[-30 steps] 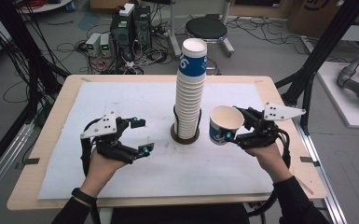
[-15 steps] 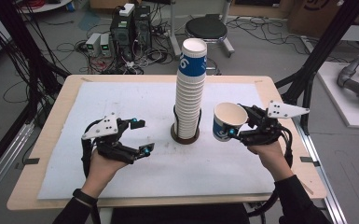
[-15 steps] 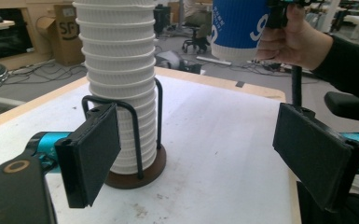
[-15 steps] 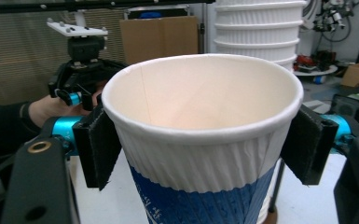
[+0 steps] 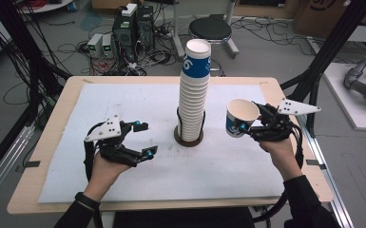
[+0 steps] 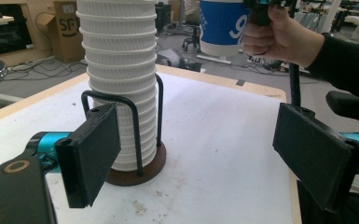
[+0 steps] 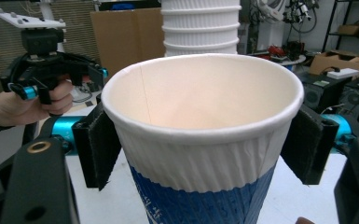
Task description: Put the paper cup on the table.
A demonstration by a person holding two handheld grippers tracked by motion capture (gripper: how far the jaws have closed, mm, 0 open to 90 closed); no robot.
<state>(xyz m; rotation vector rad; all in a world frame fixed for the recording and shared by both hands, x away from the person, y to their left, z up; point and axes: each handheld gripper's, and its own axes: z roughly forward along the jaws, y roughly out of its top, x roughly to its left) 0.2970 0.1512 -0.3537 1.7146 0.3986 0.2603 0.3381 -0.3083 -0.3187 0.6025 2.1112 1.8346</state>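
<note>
A tall stack of white ribbed paper cups [image 5: 193,90], its top cup banded blue, stands in a black wire holder with a round brown base [image 5: 188,139] at the table's middle. To its right, a single blue-and-white paper cup [image 5: 241,118] hangs upright above the table, with my right gripper [image 5: 243,125] shut on its sides. In the right gripper view both pads press the cup [image 7: 200,140] just below its rim. My left gripper [image 5: 147,139] hovers left of the stack, open and empty. In the left gripper view the stack [image 6: 119,70] rises behind its jaws.
A white sheet [image 5: 123,104] covers most of the wooden table [image 5: 57,118]. Computers [image 5: 133,23], cables and a black stool [image 5: 211,28] sit on the floor beyond the far edge. Black frame posts [image 5: 328,52] stand at the right.
My right hand has carried the single cup a little to the right, away from the stack. The left hand has stayed where it was.
</note>
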